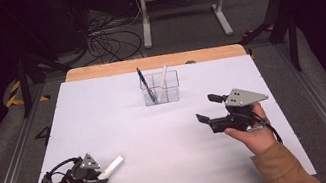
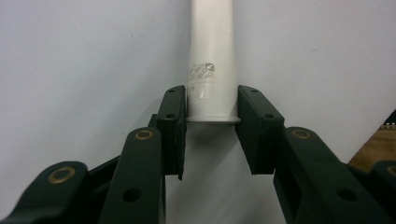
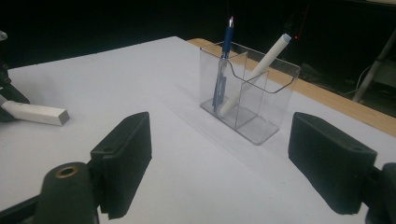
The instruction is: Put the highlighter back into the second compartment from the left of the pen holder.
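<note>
The broad white table sheet (image 1: 122, 129) is bare around my hands, so both tools have room to work, and toward its far edge stands the clear plastic two-compartment pen holder (image 1: 161, 88), within reach of either arm. A blue pen (image 1: 145, 85) leans in one compartment and a slim white pen (image 1: 162, 77) in the other, both tilted against the walls, which tells me this is where writing things belong. My right gripper (image 1: 206, 108) hangs over the sheet with its jaws spread wide and nothing between them, pointed at the holder, ready to help, I judge. My left gripper (image 2: 210, 121) sits near my edge of the table, jaws narrowed onto the end of the chunky white marker (image 2: 211, 60), which sticks out ahead of the pads (image 2: 173, 116), gripped low so the long end can lead into the holder.
</note>
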